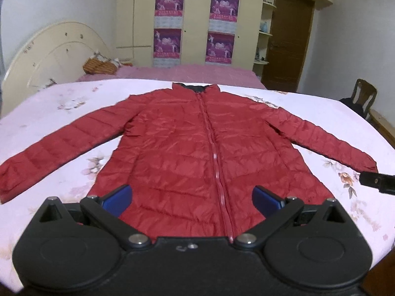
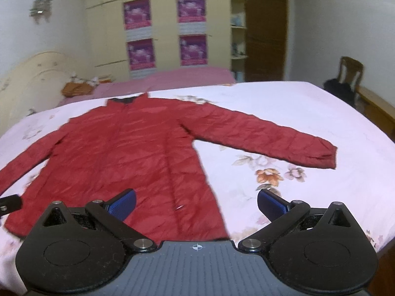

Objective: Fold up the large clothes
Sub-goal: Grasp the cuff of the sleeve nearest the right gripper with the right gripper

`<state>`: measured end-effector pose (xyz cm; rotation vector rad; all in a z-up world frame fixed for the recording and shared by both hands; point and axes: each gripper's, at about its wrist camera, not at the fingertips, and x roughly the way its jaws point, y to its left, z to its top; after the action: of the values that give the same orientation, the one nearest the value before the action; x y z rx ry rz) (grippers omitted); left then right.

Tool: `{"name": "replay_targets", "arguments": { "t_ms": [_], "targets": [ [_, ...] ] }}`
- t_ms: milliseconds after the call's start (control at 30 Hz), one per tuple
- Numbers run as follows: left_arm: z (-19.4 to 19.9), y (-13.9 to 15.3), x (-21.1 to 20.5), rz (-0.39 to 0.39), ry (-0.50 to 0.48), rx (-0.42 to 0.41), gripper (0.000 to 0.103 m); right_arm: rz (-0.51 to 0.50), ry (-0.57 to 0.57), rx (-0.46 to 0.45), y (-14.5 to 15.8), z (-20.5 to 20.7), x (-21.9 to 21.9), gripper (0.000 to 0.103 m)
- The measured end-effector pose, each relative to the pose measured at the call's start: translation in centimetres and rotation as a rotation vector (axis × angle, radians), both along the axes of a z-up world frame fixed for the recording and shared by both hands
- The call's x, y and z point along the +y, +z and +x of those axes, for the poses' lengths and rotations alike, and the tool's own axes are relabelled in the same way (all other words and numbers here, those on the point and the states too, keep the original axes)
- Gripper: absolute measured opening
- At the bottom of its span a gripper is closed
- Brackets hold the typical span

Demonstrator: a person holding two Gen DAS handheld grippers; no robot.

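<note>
The left hand-held gripper (image 1: 191,198) hangs over the hem of the red jacket (image 1: 197,153) with its blue fingers (image 1: 117,199) spread wide and nothing between them; the right hand-held gripper (image 2: 196,203) hovers over the jacket's lower right corner, likewise spread and empty. The jacket lies flat and front-up on the bed (image 1: 321,113), on a floral sheet, zipped to the collar (image 1: 195,87), with both sleeves stretched out to the sides: the left sleeve (image 1: 56,148) and the right sleeve (image 2: 266,140). No part is turned over on itself, so by my reading the folding has not started; only the laying-out is done. Both sleeves and the body are left to be folded.
</note>
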<state>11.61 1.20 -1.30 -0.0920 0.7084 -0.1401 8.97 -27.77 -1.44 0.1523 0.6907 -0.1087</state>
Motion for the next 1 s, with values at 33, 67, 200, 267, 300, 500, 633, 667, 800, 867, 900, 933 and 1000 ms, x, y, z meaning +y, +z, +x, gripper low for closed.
{"name": "replay_targets", "arguments": {
  "t_ms": [33,67,200,267,300,500,633,667,800,867,900,933,1000],
  "targets": [
    [0.9,-0.2,0.1,0.02,-0.008,0.003,0.103,0.001,-0.016,0.002,-0.1,0.6,-0.3,0.103],
    [1.7,-0.4,0.2,0.018,-0.016,0.011,0.103,0.008,-0.035,0.003,-0.3,1.2,-0.5,0.103],
    [4.8,-1.3,0.7,0.031,-0.076,0.022,0.103,0.01,-0.122,0.006,-0.8,3.2,-1.2,0.103],
    [6.1,-1.6,1.0,0.015,-0.095,0.021,0.103,-0.005,-0.166,0.013,-1.3,4.1,-1.3,0.103],
    [6.5,-1.7,1.2,-0.017,-0.117,0.024,0.103,-0.014,-0.181,0.016,-1.5,4.5,-1.4,0.103],
    [9.3,-2.3,0.4,-0.011,-0.117,-0.013,0.103,-0.007,-0.308,0.006,-2.7,5.9,-4.3,0.103],
    [11.5,-2.9,-1.0,0.002,-0.123,-0.028,0.102,0.034,-0.395,-0.002,-3.7,6.9,-8.1,0.102],
    [12.2,-3.1,-1.5,0.002,-0.122,-0.029,0.102,0.039,-0.413,-0.004,-4.0,7.2,-9.1,0.102],
    [14.5,-3.4,-3.2,0.021,-0.115,-0.023,0.102,0.086,-0.474,0.001,-5.6,8.8,-13.1,0.102],
    [15.9,-3.7,-4.3,0.035,-0.117,-0.018,0.103,0.103,-0.5,-0.003,-6.2,9.5,-14.8,0.102],
    [16.5,-3.9,-4.8,0.044,-0.116,-0.012,0.103,0.119,-0.509,-0.001,-6.6,9.9,-15.8,0.086],
    [17.1,-4.2,-5.3,0.053,-0.117,-0.006,0.103,0.144,-0.515,0.005,-7.1,10.2,-16.7,0.071],
    [18.3,-5.0,-6.4,0.068,-0.121,0.015,0.103,0.201,-0.544,0.016,-8.1,10.8,-18.4,0.048]
  ]
}}
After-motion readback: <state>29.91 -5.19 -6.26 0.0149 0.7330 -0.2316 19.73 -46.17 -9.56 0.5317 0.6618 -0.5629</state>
